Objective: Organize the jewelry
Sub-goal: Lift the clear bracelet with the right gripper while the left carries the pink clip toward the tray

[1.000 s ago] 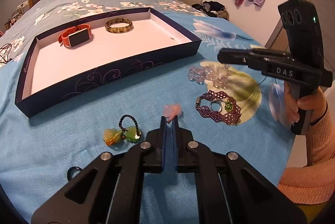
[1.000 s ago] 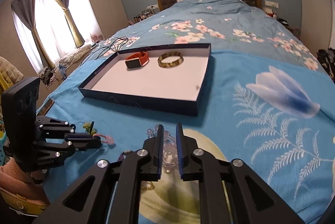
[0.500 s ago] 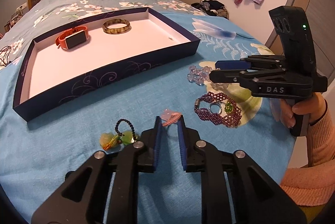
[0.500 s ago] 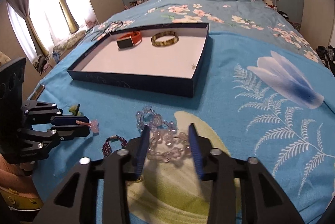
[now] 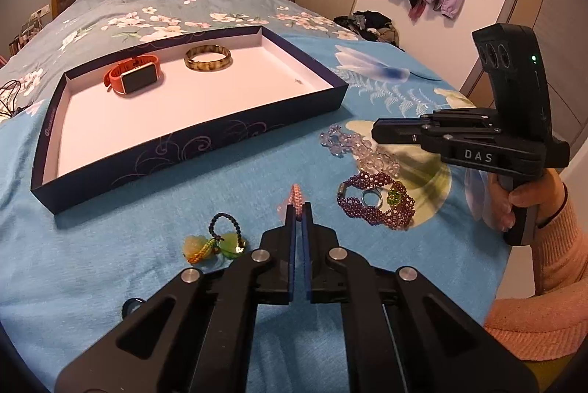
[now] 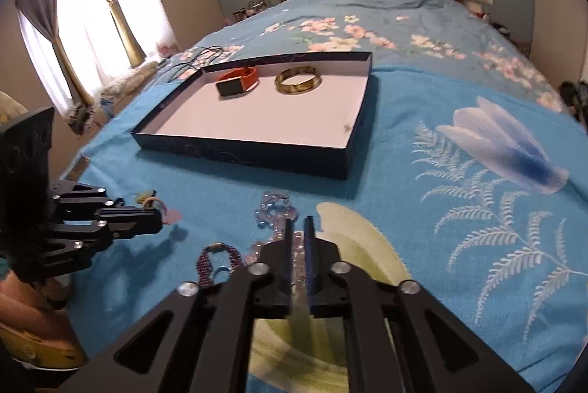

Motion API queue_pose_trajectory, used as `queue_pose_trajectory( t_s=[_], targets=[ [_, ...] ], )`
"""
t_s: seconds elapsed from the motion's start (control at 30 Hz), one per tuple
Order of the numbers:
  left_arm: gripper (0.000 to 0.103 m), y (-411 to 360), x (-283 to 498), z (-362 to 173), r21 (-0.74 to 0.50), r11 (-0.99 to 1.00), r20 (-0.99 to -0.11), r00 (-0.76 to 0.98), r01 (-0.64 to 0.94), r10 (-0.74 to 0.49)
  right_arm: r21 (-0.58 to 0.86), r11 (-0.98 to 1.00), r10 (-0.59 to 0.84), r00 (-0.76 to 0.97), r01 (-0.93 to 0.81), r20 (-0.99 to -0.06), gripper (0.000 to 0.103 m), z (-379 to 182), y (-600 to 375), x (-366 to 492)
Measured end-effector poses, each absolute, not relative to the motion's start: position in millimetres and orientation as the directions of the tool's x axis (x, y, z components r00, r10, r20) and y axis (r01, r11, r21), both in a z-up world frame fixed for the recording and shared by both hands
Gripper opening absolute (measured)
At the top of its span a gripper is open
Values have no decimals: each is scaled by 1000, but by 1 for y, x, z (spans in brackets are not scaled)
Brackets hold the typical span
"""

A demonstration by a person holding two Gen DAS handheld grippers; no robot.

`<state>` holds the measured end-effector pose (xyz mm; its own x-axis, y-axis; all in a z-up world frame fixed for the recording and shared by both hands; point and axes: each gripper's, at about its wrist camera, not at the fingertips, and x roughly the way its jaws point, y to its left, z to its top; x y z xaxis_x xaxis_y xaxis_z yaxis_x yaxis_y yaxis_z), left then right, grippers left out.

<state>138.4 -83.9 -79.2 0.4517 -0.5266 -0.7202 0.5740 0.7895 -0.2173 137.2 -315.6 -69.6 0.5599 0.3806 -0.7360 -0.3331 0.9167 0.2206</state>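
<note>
Pickup step, both hands. Left gripper (image 5: 298, 209) pinched shut on pink charm (image 5: 296, 194), near bed's foot edge. Right gripper (image 6: 298, 227) closing around clear bead bracelet (image 6: 272, 205). Next, I judge: lift both, carry to box (image 5: 191, 139), release beside watch (image 5: 134, 78) and bangle (image 5: 208, 59).

orange watch (image 5: 134, 77) and amber bangle (image 5: 208, 58) lying flat in navy tray (image 5: 191, 136). pink braided piece (image 5: 296, 200), clear bead bracelet (image 5: 362, 150), purple bead bracelet (image 5: 375, 205) and green charm (image 5: 215, 244) sitting on blue blanket outside it.

warm dim light, fisheye-warped edges
</note>
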Motion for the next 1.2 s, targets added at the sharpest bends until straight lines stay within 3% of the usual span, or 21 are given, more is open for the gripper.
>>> queue_pose_trajectory(
  t_s=[0.07, 0.27, 0.43, 0.47, 0.53, 0.83, 0.93, 1.1, 1.2],
  targets=[
    [3, -83, 139, -79, -218, 792, -719, 455, 570, -525, 180, 927, 346, 561, -330, -752, 24, -72, -312, 138],
    [3, -82, 139, -79, -225, 791, -717, 452, 570, -530, 171, 917, 351, 525, -360, -775, 25, -79, -304, 137],
    [3, -79, 140, -79, -229, 794, -714, 458, 562, -530, 155, 918, 343, 532, -366, -774, 13, -78, -303, 134],
    [3, -78, 140, -78, -232, 794, -712, 458, 561, -532, 153, 918, 342, 539, -365, -770, 5, -77, -303, 133],
    [3, -77, 141, -77, -234, 797, -709, 463, 557, -531, 165, 916, 357, 554, -367, -752, 0, -71, -305, 131],
    [4, -70, 140, -65, -237, 797, -685, 487, 555, -543, 187, 906, 389, 574, -380, -720, 0, -54, -305, 130],
    [3, -69, 140, -65, -241, 797, -682, 488, 554, -545, 199, 914, 379, 571, -352, -729, 22, -60, -305, 139],
    [3, -67, 139, -66, -243, 800, -683, 489, 549, -543, 177, 920, 351, 530, -350, -772, 21, -78, -297, 152],
    [3, -65, 139, -65, -245, 801, -680, 492, 546, -544, 137, 920, 333, 550, -366, -766, 8, -74, -293, 149]
  ],
)
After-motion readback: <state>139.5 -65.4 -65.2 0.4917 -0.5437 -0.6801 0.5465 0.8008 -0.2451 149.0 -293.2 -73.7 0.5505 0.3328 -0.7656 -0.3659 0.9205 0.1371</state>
